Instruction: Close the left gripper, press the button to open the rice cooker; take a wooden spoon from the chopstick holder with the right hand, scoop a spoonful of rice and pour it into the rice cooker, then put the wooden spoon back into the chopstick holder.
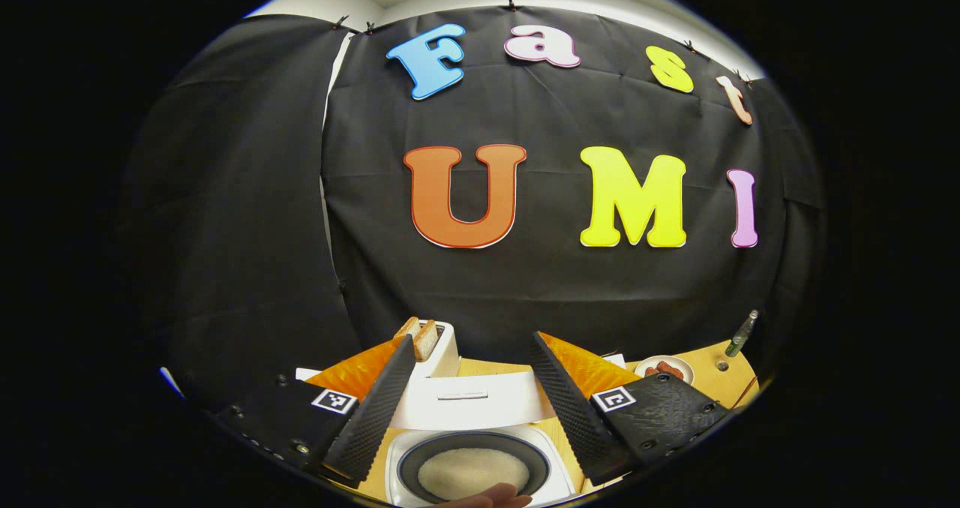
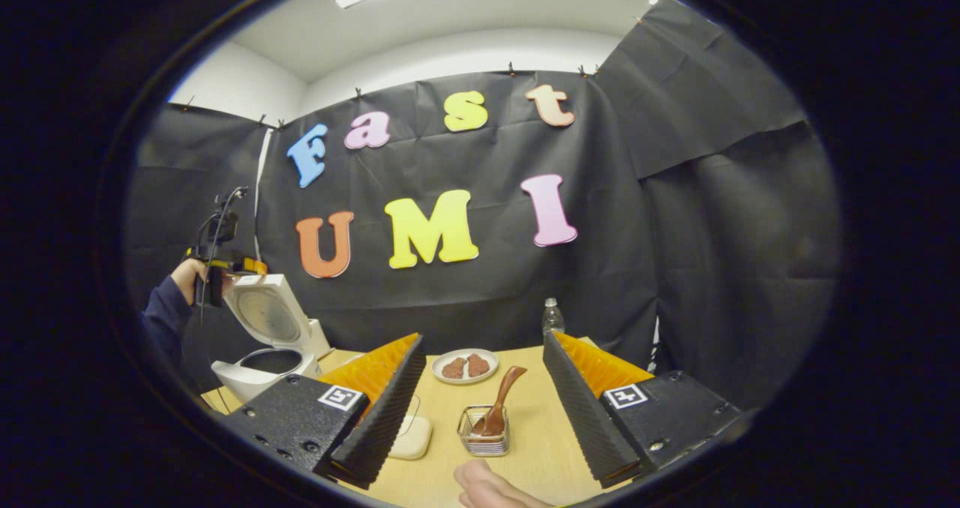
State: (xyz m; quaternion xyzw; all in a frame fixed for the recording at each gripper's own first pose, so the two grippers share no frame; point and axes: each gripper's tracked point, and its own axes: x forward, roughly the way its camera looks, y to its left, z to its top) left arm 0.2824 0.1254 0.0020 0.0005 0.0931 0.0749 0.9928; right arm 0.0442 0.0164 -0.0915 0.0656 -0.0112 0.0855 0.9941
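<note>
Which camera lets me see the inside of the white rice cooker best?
The left gripper view. It looks straight down into the open white rice cooker, showing the dark round inner pot and white rice inside. The right gripper view shows the cooker far off from the side, lid raised, contents hidden.

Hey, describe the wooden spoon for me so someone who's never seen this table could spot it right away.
Start at the tan table in the right gripper view. Near its front edge, ahead of the plate, stands a small wire holder. The wooden spoon leans out of it, the only brown curved handle sticking up there.
</note>
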